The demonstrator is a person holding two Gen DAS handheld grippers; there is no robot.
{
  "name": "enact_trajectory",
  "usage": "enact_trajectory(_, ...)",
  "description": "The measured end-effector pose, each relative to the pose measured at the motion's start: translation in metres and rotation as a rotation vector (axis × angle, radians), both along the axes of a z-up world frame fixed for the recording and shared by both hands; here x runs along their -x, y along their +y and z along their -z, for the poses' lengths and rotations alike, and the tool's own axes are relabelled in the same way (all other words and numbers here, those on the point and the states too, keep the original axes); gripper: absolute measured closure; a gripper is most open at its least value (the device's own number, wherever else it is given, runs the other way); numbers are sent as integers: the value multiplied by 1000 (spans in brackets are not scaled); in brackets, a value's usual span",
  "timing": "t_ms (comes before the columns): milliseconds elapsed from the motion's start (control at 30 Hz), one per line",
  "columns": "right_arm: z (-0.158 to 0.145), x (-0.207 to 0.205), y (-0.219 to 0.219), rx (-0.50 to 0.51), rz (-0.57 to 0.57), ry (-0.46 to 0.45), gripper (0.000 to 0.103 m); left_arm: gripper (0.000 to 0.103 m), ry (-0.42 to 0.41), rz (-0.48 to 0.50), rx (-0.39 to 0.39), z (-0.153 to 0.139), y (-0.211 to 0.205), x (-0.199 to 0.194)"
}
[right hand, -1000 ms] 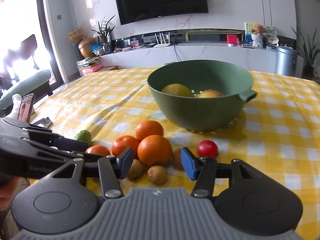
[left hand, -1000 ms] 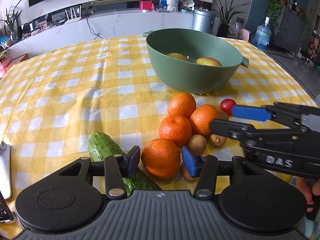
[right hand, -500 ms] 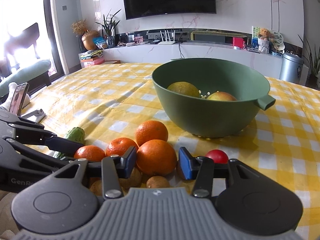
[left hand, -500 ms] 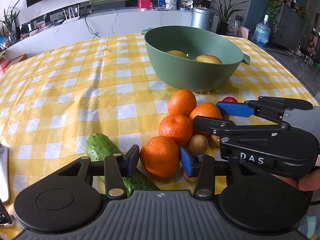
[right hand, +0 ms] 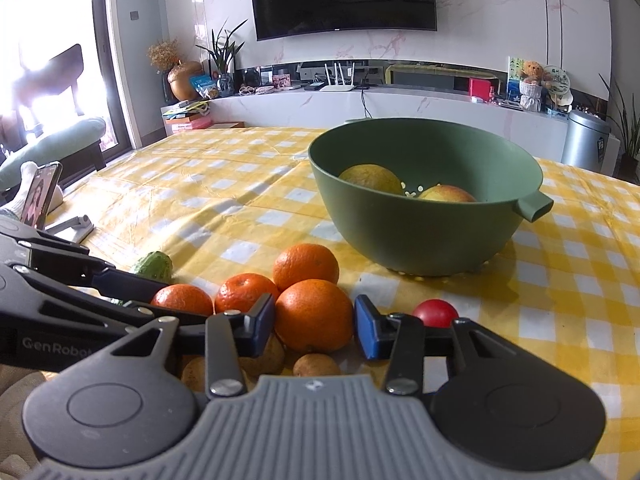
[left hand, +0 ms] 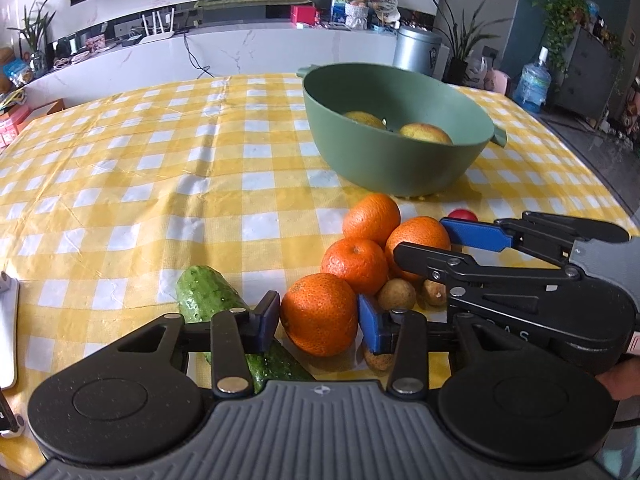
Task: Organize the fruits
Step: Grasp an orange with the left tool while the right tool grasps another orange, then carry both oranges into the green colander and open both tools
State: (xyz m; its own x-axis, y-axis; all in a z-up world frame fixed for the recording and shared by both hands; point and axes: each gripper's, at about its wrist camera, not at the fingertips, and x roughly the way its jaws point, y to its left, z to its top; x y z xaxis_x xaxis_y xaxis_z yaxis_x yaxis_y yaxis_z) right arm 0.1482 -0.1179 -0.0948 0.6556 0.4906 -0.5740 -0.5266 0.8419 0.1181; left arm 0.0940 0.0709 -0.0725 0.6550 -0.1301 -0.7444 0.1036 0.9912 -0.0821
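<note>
Left wrist view shows you've barely begun: two yellowish fruits sit in the green bowl far ahead, while your left gripper and right gripper each gape around an untouched orange, nothing gripped yet.

Daylight fills both views, bright and even. In the right wrist view the window at far left is blown out to white glare, and a soft streak of shadow crosses the desk from that side. The green bowl casts a short shadow on its near side. Fisheye distortion bends walls and desk edges toward the frame borders. Both pictures are sharp, with slight softness at the extreme corners.
</note>
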Motion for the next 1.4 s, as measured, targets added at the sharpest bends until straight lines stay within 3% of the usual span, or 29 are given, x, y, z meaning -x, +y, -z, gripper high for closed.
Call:
enact_trajectory(433, -24, 13, -20, -66, 43, -61, 63, 56, -57, -45, 83, -32, 0, 6)
enact_trajectory(800, -61, 16, -43, -116, 81, -127, 63, 56, -114, -8, 123, -73, -18, -13)
enact_trajectory(1100, -87, -26, -61, -51, 94, -152, 63, 56, -108, 47, 135, -93, -40, -62)
enact_trajectory(1400, -75, -88, -49, 80, 121, -131, 63, 56, -16, 66, 145, -80, -51, -111)
